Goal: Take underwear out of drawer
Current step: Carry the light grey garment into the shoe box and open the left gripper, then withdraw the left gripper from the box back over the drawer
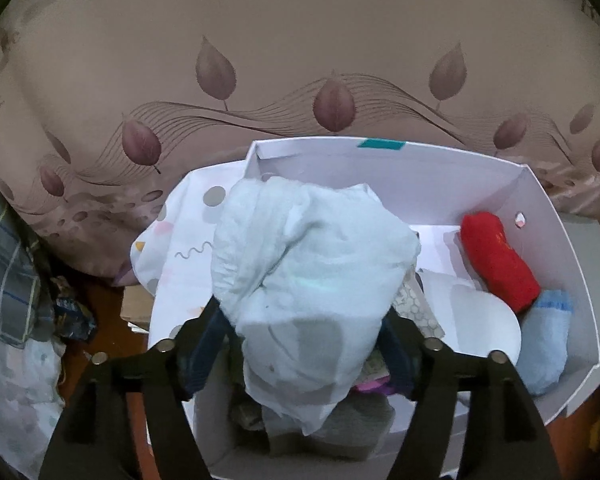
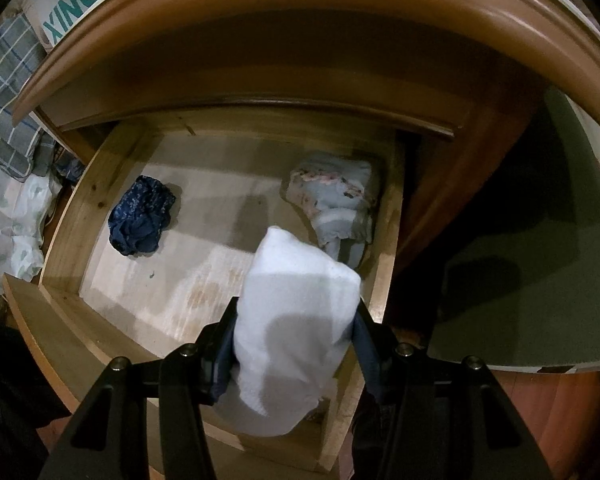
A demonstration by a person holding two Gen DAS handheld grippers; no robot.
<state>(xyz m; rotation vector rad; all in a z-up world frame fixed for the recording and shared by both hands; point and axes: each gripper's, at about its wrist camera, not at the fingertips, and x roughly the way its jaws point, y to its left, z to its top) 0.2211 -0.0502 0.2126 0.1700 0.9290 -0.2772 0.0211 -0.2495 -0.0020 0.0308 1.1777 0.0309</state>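
In the left wrist view, pale blue underwear [image 1: 312, 264] lies heaped on the clothes in a white box [image 1: 420, 172]. My left gripper [image 1: 304, 328] stands around its near end, fingers flanking the cloth with the pads slightly off it. In the right wrist view, my right gripper [image 2: 296, 332] is shut on a folded white piece of underwear [image 2: 296, 292] above the near right corner of the open wooden drawer [image 2: 80, 208]. Navy patterned underwear [image 2: 142, 220] lies at the drawer's left. A pale floral piece [image 2: 336, 196] lies at its back right.
The white box also holds a red roll [image 1: 496, 264] and a light blue roll [image 1: 548, 344] at its right. A white spotted cloth [image 1: 184, 248] lies beside the box's left wall. Leaf-patterned bedding [image 1: 260, 60] rises behind it. The nightstand's top [image 2: 300, 52] overhangs the drawer.
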